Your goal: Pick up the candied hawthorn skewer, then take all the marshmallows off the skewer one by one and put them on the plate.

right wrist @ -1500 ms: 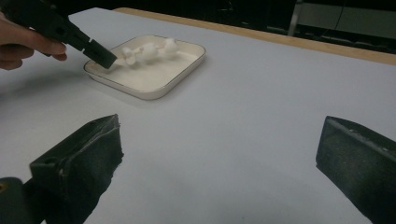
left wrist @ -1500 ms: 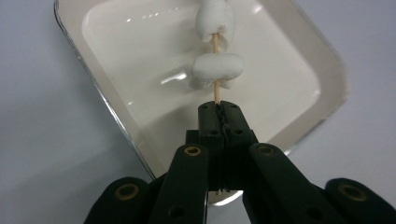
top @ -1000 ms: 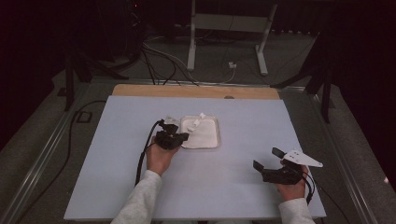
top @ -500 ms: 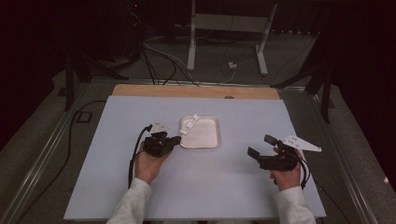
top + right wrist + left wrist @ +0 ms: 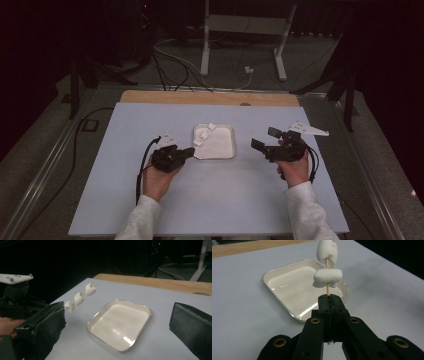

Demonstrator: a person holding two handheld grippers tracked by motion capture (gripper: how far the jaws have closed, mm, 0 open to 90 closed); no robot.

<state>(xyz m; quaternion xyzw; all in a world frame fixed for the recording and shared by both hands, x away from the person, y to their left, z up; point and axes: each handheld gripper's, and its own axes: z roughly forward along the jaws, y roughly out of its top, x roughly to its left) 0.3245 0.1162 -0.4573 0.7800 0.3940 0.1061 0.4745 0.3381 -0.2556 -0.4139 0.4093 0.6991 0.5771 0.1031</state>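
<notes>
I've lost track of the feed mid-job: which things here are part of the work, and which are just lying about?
In play:
- thin wooden skewer threaded with white marshmallows, clamped in the left gripper
- shallow cream square tray, nothing in it
- right gripper, fingers apart, holding nothing

Lying about:
- white metal stand legs beyond the table
- floor cables

Pale blue-grey table (image 5: pixel 125 200), wooden far edge; white tray (image 5: pixel 220 147) resting mid-table
</notes>
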